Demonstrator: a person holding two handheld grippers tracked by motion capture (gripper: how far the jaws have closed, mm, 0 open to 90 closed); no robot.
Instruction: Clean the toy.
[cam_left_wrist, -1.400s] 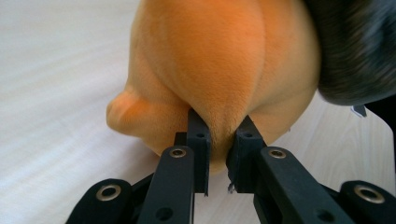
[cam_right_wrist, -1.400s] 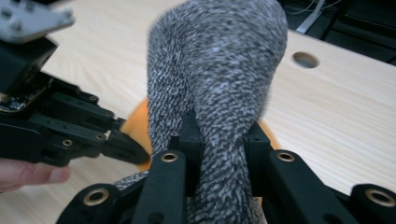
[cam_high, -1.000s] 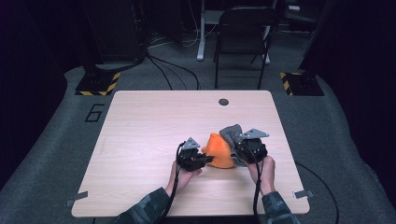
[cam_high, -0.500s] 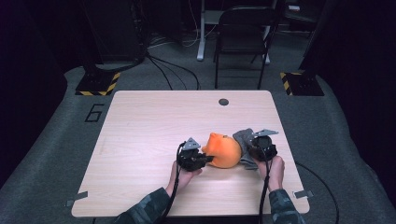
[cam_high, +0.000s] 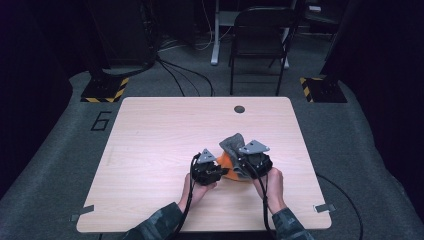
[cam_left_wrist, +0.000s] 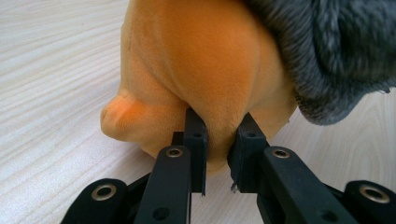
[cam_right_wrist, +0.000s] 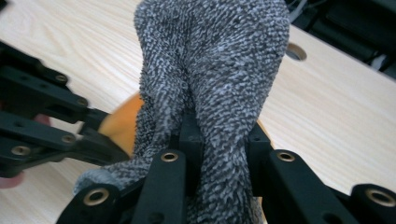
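On the pale wooden surface (cam_high: 150, 150), the soft orange plush toy (cam_high: 231, 167) lies toward the near right, well short of the small round hole (cam_high: 239, 109) at the far edge. The left tool (cam_left_wrist: 219, 140) pinches a fold of that plush from its left side. The right tool (cam_right_wrist: 222, 135) is clamped on the grey knitted fabric (cam_right_wrist: 219, 60), which drapes over the plush's top and far side.
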